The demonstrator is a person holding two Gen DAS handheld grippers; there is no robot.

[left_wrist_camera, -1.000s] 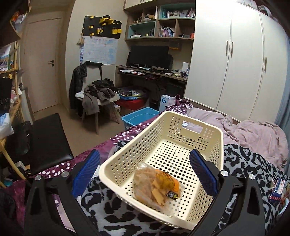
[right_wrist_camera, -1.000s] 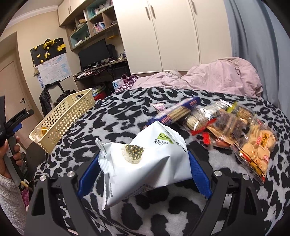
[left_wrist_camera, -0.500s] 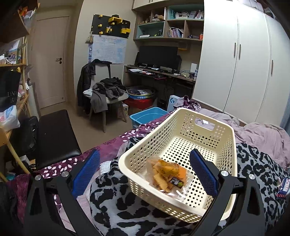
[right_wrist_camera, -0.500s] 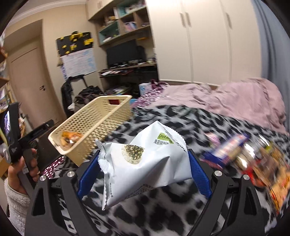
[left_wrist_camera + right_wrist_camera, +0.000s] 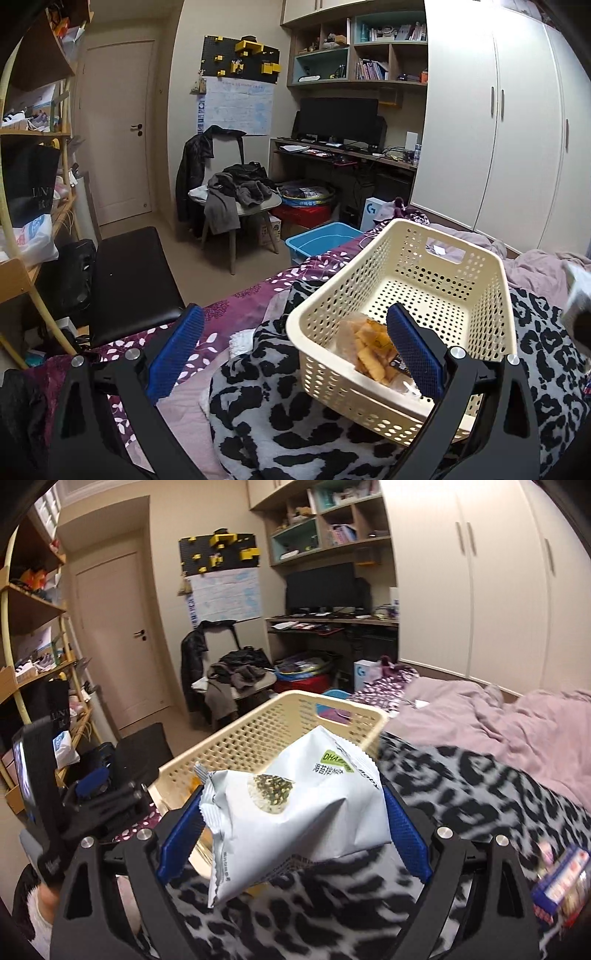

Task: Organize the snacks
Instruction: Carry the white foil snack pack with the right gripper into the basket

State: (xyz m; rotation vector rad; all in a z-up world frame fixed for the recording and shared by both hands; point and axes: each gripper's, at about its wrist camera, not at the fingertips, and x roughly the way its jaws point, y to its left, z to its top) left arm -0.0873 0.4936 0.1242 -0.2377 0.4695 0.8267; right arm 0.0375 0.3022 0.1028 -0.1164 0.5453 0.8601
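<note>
A cream perforated basket (image 5: 436,273) rests on the leopard-print blanket (image 5: 280,417), holding a clear bag of orange crackers (image 5: 369,347). My left gripper (image 5: 295,350) is open, its right finger over the basket's near rim and its left finger outside the basket. In the right wrist view my right gripper (image 5: 291,823) is shut on a white seaweed snack bag (image 5: 299,808), held just in front of the basket (image 5: 266,734). The left gripper (image 5: 92,794) shows at the left edge there, gripped by a hand.
More snack packets (image 5: 561,878) lie on the blanket at the lower right. A pink duvet (image 5: 498,720) covers the far bed. Off the bed stand a black bench (image 5: 129,280), a blue tub (image 5: 321,240), a chair with clothes (image 5: 232,195) and a desk (image 5: 343,155).
My right gripper has carried the white bag leftward from the snack pile to the basket. My left gripper has drawn back to the left, so the basket sits further right in its view.
</note>
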